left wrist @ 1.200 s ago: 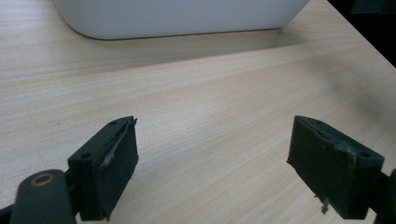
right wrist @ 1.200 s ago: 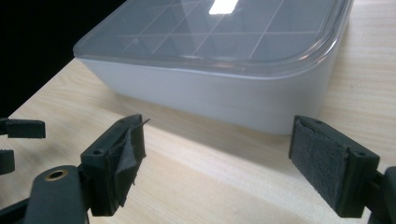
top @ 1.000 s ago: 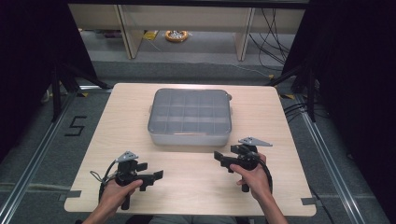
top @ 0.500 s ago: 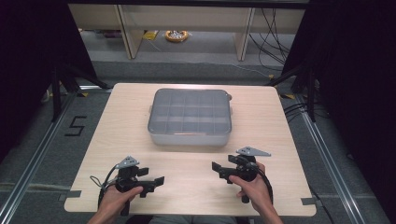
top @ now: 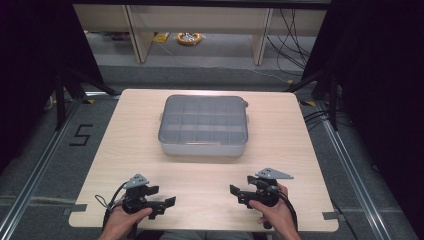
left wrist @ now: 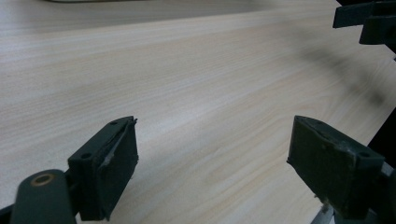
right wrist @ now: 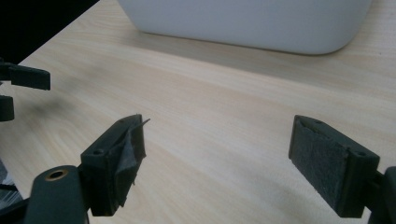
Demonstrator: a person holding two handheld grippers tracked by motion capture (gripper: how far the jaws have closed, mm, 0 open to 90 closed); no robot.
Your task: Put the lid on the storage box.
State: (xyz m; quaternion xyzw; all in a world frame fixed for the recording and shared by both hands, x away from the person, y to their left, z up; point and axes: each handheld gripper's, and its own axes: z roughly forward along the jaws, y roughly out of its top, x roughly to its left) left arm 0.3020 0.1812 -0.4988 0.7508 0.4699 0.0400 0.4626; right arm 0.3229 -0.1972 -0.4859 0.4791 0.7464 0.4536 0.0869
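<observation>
A lidded grey compartment box (top: 204, 125) is sitting at the middle of a pale wooden table (top: 125, 145). Well short of the box, toward the person's edge, the left gripper (top: 167, 202) and the right gripper (top: 236, 192) are hovering with jaws spread apart and nothing between them, tips pointing toward each other. The box's contents are perhaps nil; the lid blurs them.
</observation>
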